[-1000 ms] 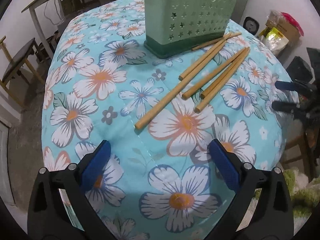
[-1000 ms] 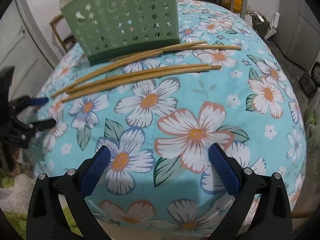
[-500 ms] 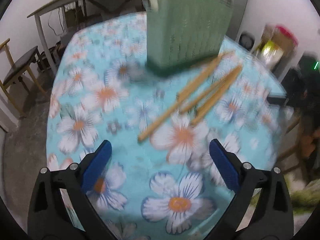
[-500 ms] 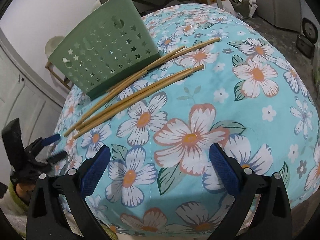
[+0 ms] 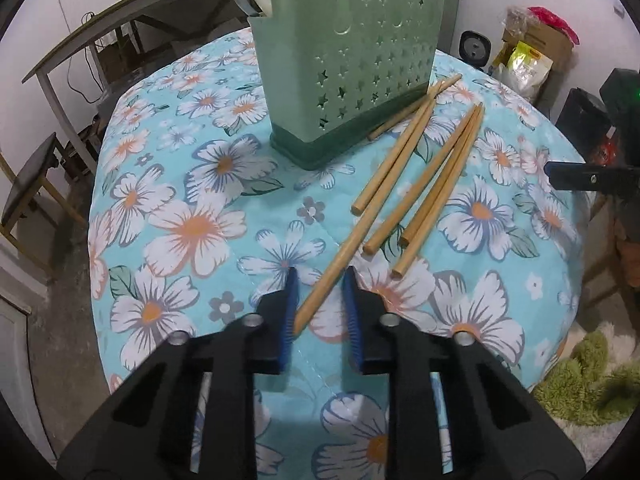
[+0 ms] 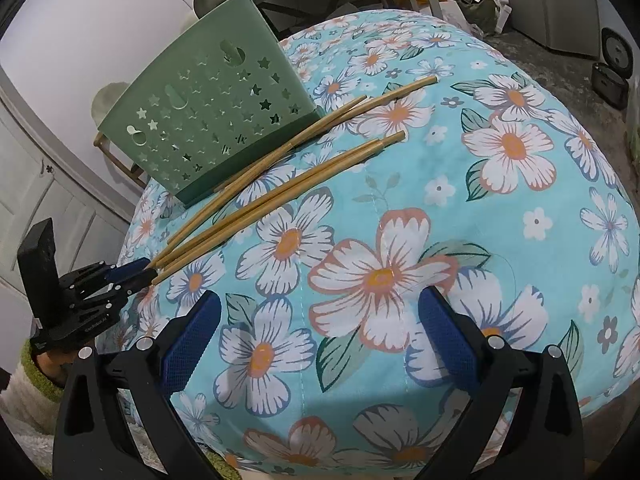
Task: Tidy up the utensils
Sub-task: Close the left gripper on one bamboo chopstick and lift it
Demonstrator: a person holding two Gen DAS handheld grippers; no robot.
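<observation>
Several wooden chopsticks [image 5: 416,184] lie fanned on the floral tablecloth, right of a green star-punched utensil holder [image 5: 348,68]. My left gripper [image 5: 320,276] has its jaws narrowed around the near end of the longest chopstick [image 5: 340,260], with small gaps still showing beside the stick, which rests on the cloth. In the right wrist view the left gripper [image 6: 140,270] sits at the chopsticks' [image 6: 280,184] near ends, in front of the holder [image 6: 208,124]. My right gripper [image 6: 320,320] is open and empty above the cloth.
The round table [image 5: 168,216] drops off at its edges. A grey bench [image 5: 120,24] and a chair [image 5: 28,184] stand to the left, with boxes and bags [image 5: 532,56] at the back right. A green rug [image 5: 580,376] lies on the floor.
My left gripper moved forward to the chopsticks and narrowed its jaws from wide open around the longest one. My right gripper tilted and stayed open.
</observation>
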